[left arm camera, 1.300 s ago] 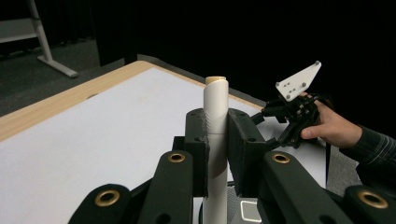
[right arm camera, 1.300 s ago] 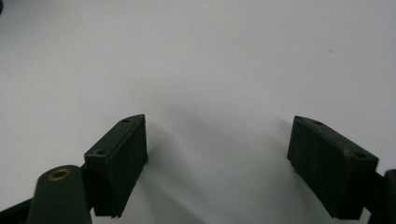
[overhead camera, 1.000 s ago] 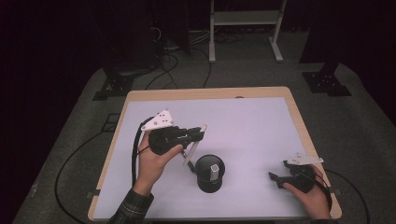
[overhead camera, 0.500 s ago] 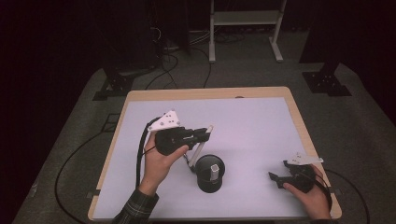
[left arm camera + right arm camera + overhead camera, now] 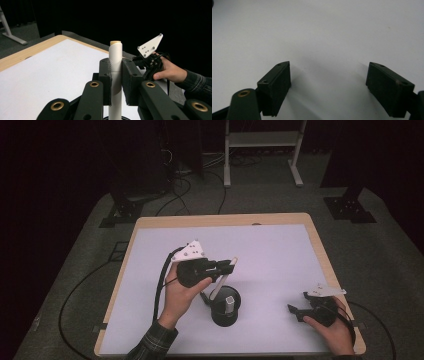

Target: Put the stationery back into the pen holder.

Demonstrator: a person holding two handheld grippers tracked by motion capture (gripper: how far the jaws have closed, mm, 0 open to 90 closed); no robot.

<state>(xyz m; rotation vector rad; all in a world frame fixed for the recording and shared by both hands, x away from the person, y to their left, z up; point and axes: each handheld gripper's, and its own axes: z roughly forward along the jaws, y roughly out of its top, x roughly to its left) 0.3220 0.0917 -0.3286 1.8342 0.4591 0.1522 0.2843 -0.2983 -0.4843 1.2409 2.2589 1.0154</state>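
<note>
My left gripper [image 5: 227, 266] is shut on a white rod [image 5: 216, 291] with a tan tip, held tilted above the white tabletop [image 5: 270, 260]. In the left gripper view the rod [image 5: 115, 48] stands upright between the two jaws of the left gripper [image 5: 115, 65]. The rod's lower end hangs just left of a round black base [image 5: 224, 316] with a small silver block [image 5: 230, 301] on its top. My right gripper [image 5: 296, 310] rests at the front right of the table, open. Bare tabletop lies between its fingers [image 5: 275, 82] in the right gripper view.
The table has a wooden rim [image 5: 220, 220]. A black cable [image 5: 161, 285] trails from the left gripper towards the front left. Beyond the table are a grey floor, floor cables and a white stand [image 5: 260, 140]. The right hand and its gripper [image 5: 150, 61] appear far off in the left gripper view.
My left gripper has shifted a little to the right with the rod, bringing the rod's lower end closer to the black base. The right gripper has stayed put.
</note>
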